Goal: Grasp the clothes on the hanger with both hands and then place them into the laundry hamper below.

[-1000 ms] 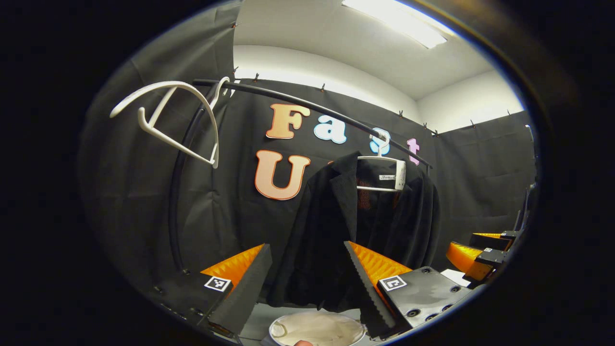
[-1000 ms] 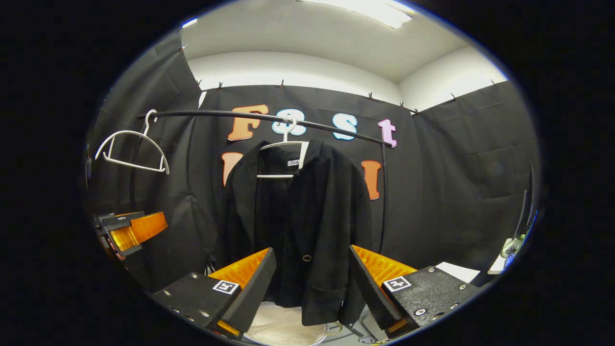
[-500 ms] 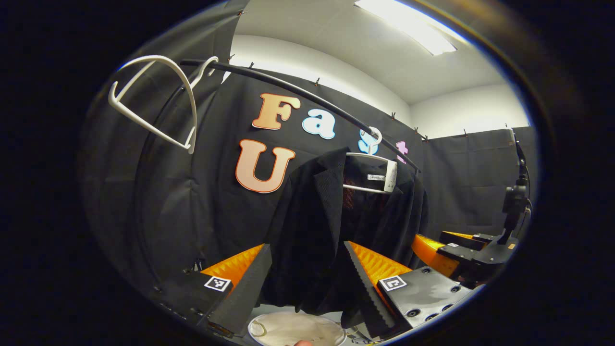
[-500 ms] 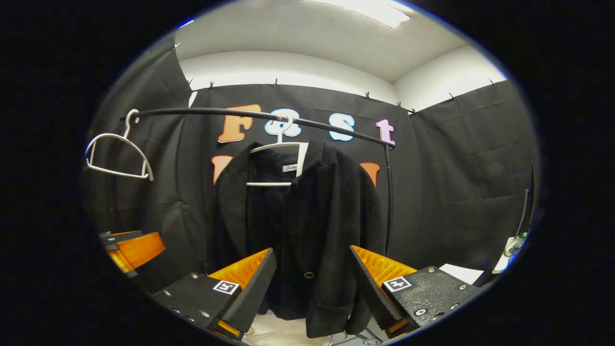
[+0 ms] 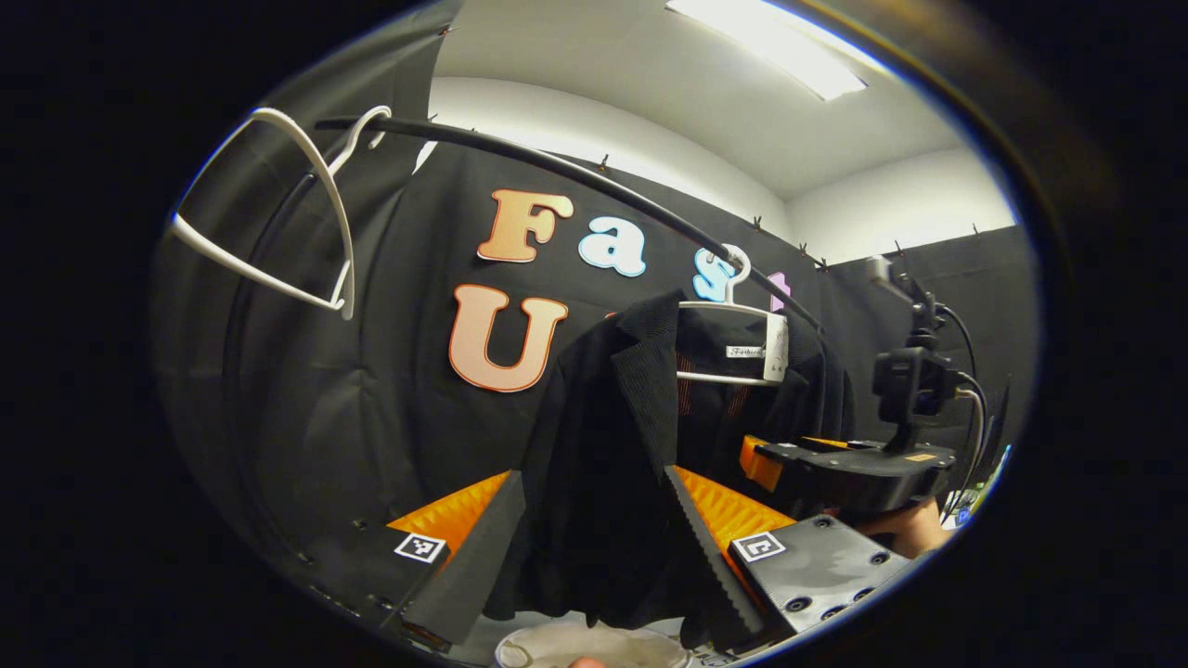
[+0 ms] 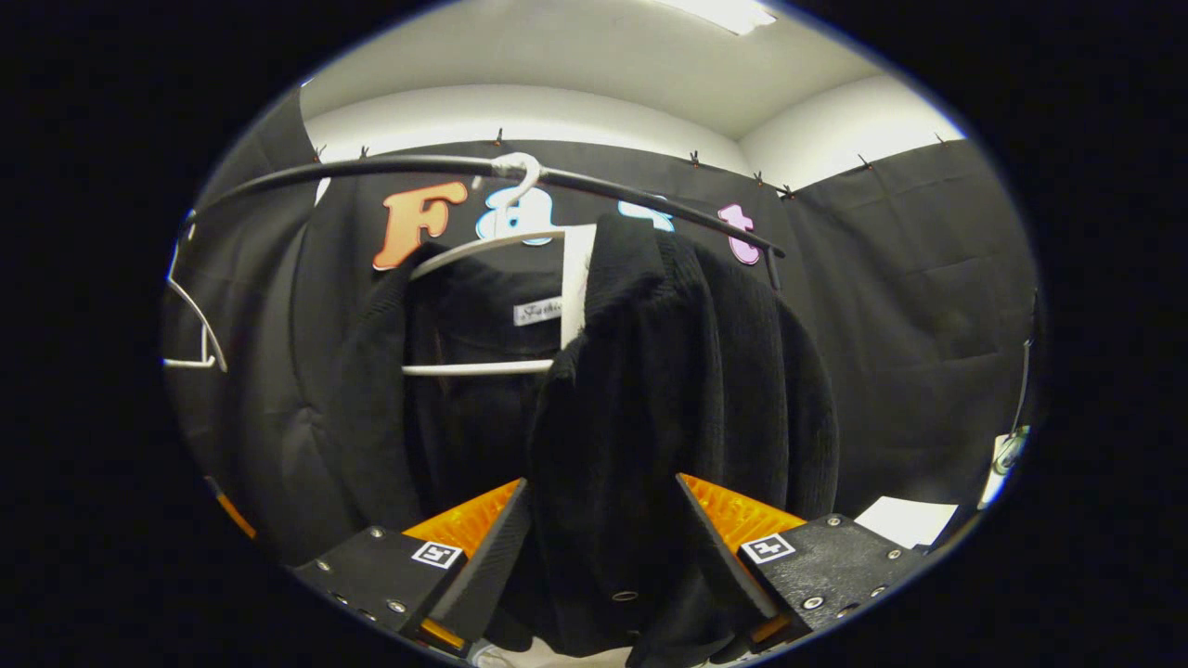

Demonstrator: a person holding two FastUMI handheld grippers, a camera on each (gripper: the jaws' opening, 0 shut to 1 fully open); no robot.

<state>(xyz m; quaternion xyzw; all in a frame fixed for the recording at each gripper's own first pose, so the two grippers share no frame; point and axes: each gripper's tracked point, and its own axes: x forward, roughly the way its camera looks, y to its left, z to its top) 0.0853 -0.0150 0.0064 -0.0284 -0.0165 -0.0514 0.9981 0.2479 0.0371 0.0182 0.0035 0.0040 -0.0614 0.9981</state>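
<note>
Below, hamper (image 5: 594,647) beneath jacket (image 5: 603,464).

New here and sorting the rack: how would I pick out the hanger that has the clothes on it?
Follow the black rail across the booth's cloth wall. Two white hangers hook over it; yours is the hanger draped with the black jacket. The empty hanger near the rail's other end carries nothing.

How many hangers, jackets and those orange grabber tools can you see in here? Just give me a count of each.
White hangers: 2, an empty hanger and the hanger under the jacket
Black jacket: 1
Orange-and-black grippers: 2, the left gripper and the right gripper
Laundry hamper: 1
Total: 6
</note>
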